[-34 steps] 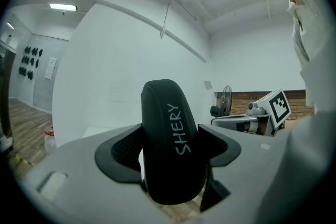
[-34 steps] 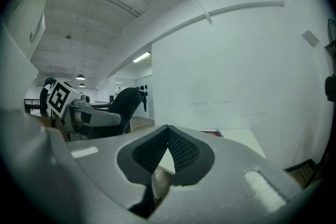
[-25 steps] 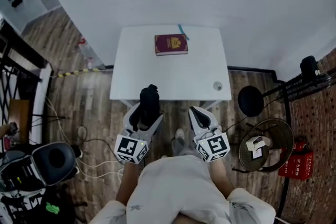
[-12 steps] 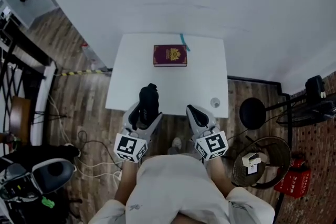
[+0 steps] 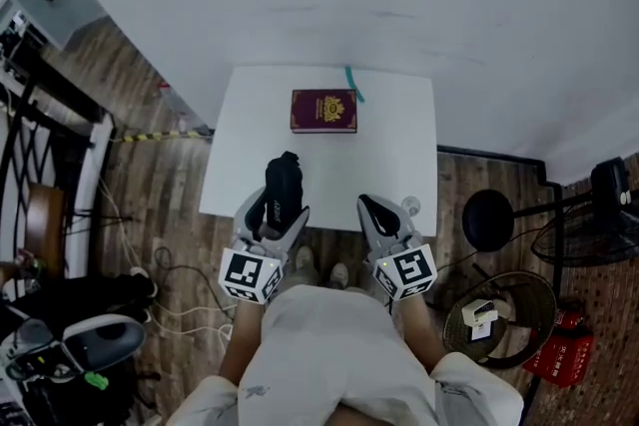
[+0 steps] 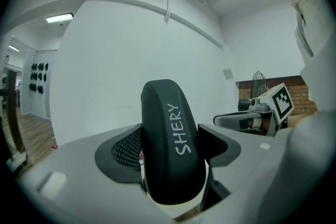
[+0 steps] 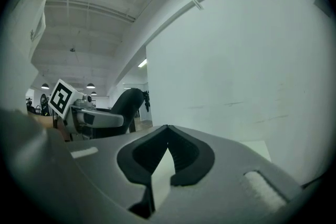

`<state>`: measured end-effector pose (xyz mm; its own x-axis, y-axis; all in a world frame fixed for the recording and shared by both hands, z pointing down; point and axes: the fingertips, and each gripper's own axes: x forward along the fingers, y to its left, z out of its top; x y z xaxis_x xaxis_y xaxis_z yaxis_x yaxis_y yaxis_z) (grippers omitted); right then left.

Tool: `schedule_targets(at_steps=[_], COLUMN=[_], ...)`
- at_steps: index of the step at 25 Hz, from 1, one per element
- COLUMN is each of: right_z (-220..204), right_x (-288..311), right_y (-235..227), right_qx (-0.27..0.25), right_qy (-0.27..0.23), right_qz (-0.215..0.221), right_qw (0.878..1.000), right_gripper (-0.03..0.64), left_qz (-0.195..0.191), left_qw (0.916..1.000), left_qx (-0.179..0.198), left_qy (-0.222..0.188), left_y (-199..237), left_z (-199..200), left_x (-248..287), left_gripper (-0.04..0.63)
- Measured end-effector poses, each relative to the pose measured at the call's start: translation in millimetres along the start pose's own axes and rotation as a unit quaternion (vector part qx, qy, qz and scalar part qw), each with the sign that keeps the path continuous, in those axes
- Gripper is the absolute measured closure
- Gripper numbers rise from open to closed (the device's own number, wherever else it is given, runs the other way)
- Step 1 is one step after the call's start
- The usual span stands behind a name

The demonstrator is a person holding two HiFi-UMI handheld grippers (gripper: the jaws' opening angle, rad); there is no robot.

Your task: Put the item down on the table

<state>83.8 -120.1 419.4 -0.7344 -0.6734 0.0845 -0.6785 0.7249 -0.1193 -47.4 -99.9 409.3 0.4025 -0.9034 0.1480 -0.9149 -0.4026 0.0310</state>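
Jaws of left gripper [image 5: 277, 211] clamp one black case [image 6: 169, 128]; one booklet [image 5: 323, 110] on table [image 5: 399, 155].

One word you can read: "SHERY".

You'll find "SHERY" in pale hand-style capitals running up the curved face of the black item [image 6: 168, 113] clamped in your left gripper [image 6: 173, 152], at the centre of the left gripper view. The left marker cube [image 5: 250, 276] and the right marker cube [image 5: 404, 272], low in the head view, carry black-and-white square code patterns, with no letters or digits. The dark red booklet [image 5: 323, 110] on the table [image 5: 399, 165], upper middle of the head view, bears a gold emblem and print too small for you to read. The same goes for the marks on the red box [image 5: 557, 354] at lower right.
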Motion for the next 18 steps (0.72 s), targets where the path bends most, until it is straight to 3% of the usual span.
schedule_targets(at_steps=[10, 18], right_z=[-2.7, 5.3], right_x=[30.5, 70.5], right_y=[-14.7, -33.7], right_qx=[0.006, -0.001], right_qy=[0.004, 0.005], right_qz=[-0.008, -0.047], right_qw=[1.0, 0.999], right_gripper=[0.614, 0.614], left_qz=[-0.017, -0.059], left_qw=[0.9998, 0.9983], left_qx=[0.006, 0.004], left_qy=[0.009, -0.002], left_y=[18.5, 51.3], left_z=[-3.3, 6.7], left_x=[33.5, 75.3], left_gripper=[0.245, 0.245])
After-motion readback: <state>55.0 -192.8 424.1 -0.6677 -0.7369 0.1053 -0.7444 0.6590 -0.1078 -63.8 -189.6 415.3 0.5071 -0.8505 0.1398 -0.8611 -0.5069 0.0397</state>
